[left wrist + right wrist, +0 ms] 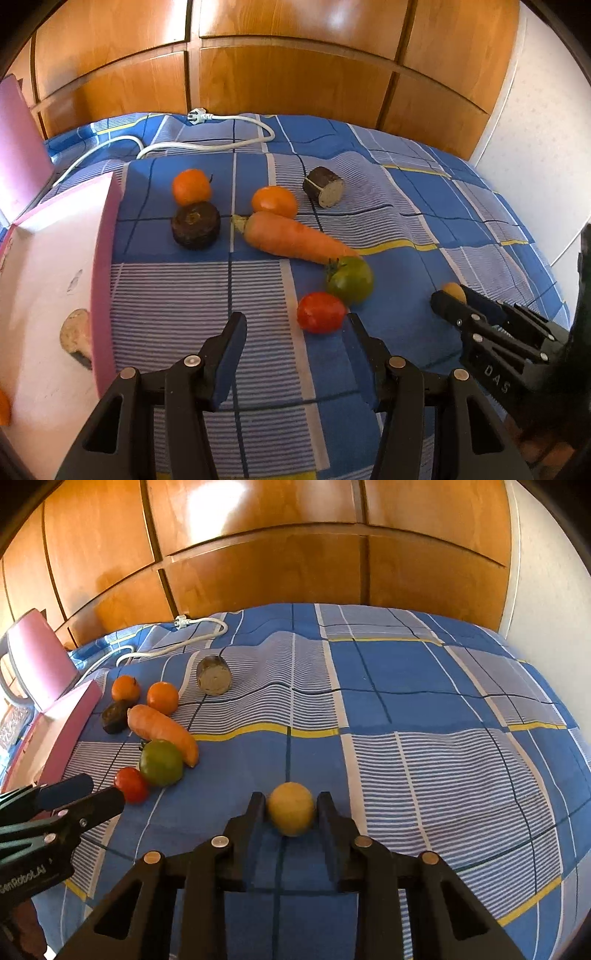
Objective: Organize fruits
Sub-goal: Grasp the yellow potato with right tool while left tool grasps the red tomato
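On a bed [424, 686] spread with a blue, white and yellow checked sheet, the right gripper [291, 812] is clenched on a small yellow fruit [291, 808], its two black fingers [255, 812] pressing the fruit's sides just above the cloth; from the left wrist view only the top of that fruit shows past the gripper's tips. The left gripper [295, 328] hangs released, nothing between its fingers, with a red tomato [320, 312] lying on the sheet just beyond and beside its right finger. Touching the red tomato is a green tomato [350, 280], its stem turned toward a carrot [291, 238] whose thin tip meets it. The carrot's thick end lies against one orange fruit [274, 201]; a second orange fruit [191, 186] sits farther left, touching a dark round root, possibly a beet [195, 225]. A cut dark-skinned cylinder with a pale face [324, 186] lies on its side, apart from the group. At the left stands an open pink box [107, 258] with a white interior, holding a pale rough-surfaced piece [75, 330] against its wall and a sliver of something orange [3, 408] at the frame's edge. A white power cord [221, 146] with its plug loops across the far side of the bed, below glossy wooden wardrobe doors [280, 70].
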